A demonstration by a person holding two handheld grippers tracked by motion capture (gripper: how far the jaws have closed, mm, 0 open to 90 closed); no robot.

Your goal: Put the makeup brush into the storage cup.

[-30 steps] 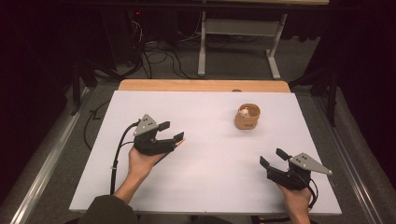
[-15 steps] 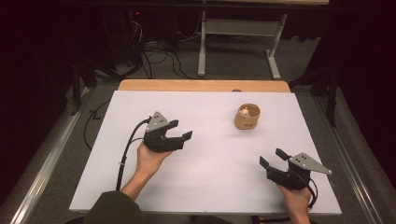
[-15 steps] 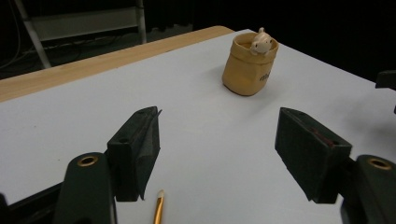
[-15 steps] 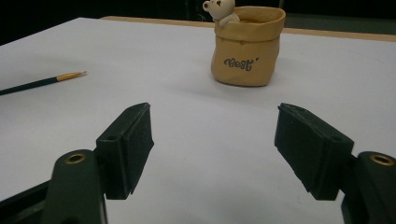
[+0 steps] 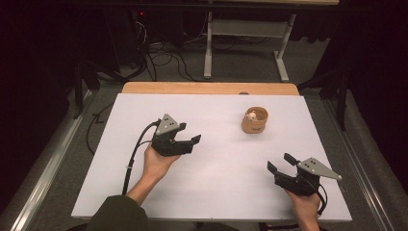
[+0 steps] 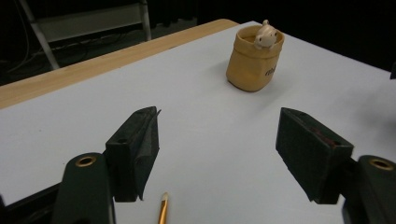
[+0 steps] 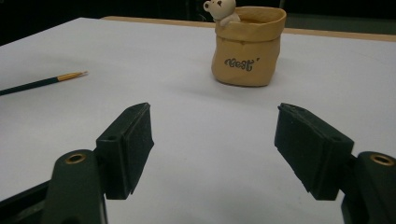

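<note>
A tan sack-shaped pot (image 5: pixel 255 121) with a small white bear figure (image 5: pixel 250 115) at its rim stands at the far right of the white tabletop (image 5: pixel 226 192). My left gripper (image 5: pixel 190 133) hovers left of centre, its jaws wide open and empty, pointing toward the pot. In the left gripper view the pot (image 6: pixel 254 58) lies ahead beyond the open left gripper (image 6: pixel 218 116), and a thin brush tip (image 6: pixel 162 211) lies on the table under the jaws. My right gripper (image 5: pixel 279 161) rests open near the front right. In the right gripper view the open right gripper (image 7: pixel 213 108) faces the pot (image 7: pixel 246 46), with the brush (image 7: pixel 44 82) off to the left.
A wooden strip (image 5: pixel 207 88) borders the table's far edge. Beyond it, cables (image 5: pixel 163 53) and a metal desk frame (image 5: pixel 245 33) sit on the dark floor. A cable (image 5: pixel 137 149) trails from the left gripper across the table.
My left gripper has moved right and slightly nearer the table's centre, jaws still open. The right gripper and the pot have stayed put.
</note>
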